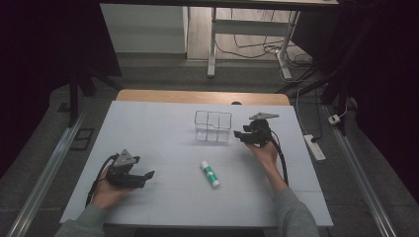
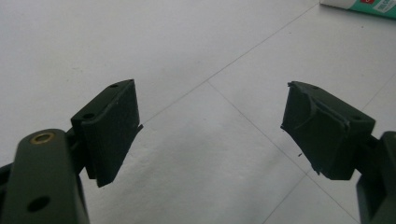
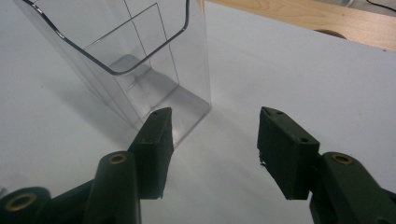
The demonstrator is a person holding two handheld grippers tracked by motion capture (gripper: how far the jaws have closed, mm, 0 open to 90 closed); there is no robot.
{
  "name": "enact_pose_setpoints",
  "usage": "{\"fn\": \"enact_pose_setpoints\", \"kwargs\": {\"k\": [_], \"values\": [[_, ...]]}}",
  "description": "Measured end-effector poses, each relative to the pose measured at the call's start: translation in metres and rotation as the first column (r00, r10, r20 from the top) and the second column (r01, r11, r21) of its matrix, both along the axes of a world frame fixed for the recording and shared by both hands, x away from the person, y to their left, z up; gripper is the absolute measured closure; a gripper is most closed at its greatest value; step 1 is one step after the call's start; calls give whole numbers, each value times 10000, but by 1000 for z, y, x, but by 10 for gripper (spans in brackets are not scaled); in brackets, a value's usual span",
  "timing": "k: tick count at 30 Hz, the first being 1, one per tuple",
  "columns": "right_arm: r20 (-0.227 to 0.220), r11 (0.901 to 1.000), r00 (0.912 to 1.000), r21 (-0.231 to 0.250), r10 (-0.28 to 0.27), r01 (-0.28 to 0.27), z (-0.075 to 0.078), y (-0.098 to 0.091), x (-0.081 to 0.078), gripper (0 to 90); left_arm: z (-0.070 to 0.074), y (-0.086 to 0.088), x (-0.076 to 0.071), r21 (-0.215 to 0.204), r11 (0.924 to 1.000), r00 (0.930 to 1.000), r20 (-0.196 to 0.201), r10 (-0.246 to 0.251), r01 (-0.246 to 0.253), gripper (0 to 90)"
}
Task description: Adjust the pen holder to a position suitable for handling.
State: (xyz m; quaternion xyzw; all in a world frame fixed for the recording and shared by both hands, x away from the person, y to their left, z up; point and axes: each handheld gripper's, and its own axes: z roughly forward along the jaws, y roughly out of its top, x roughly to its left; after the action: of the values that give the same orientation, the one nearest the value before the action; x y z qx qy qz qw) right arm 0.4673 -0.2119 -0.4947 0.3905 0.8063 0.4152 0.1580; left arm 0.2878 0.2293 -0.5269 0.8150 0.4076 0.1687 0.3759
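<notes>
High view | clear plastic box, ribbed tube | left fingers wide, right fingers half-parted, empty

I read this as a lab or recording room, not a home. The surface is a white board laid over a wooden desk top on a grey floor. Metal rails run along both sides. Loose cables trail under a white-legged desk at the back, and a power strip lies on the floor. Dim surroundings, dark stands at the edges.
</notes>
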Motion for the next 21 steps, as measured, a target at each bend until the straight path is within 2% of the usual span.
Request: {"fn": "enact_pose_setpoints", "kwargs": {"k": [2, 6, 10, 16, 18, 21], "values": [[-7, 10000, 10000, -35, -26, 26, -1, 0, 1, 468, 0, 0, 0, 7, 10000, 10000, -27, 7, -7, 187], [11, 9999, 10000, -112, -76, 76, -4, 1, 4, 546, -1, 0, 1, -67, 10000, 9998, -179, -18, 17, 183], [-241, 10000, 9997, -60, -32, 31, -7, 3, 8, 624, -1, 0, 1, -71, 10000, 9998, -185, -15, 14, 183], [-493, 9995, 9988, -308, 40, -56, -13, 9, 14, 828, -1, 0, 1, -94, 10000, 9998, -214, 12, -14, 183], [-600, 9996, 9981, -259, 125, -141, -14, 11, 16, 892, -2, 1, 1, -71, 10000, 9997, -234, 9, -11, 183], [-657, 9995, 9978, -280, 117, -136, -16, 13, 17, 893, -2, 0, 1, -51, 10000, 9997, -231, -18, 17, 182]]}}
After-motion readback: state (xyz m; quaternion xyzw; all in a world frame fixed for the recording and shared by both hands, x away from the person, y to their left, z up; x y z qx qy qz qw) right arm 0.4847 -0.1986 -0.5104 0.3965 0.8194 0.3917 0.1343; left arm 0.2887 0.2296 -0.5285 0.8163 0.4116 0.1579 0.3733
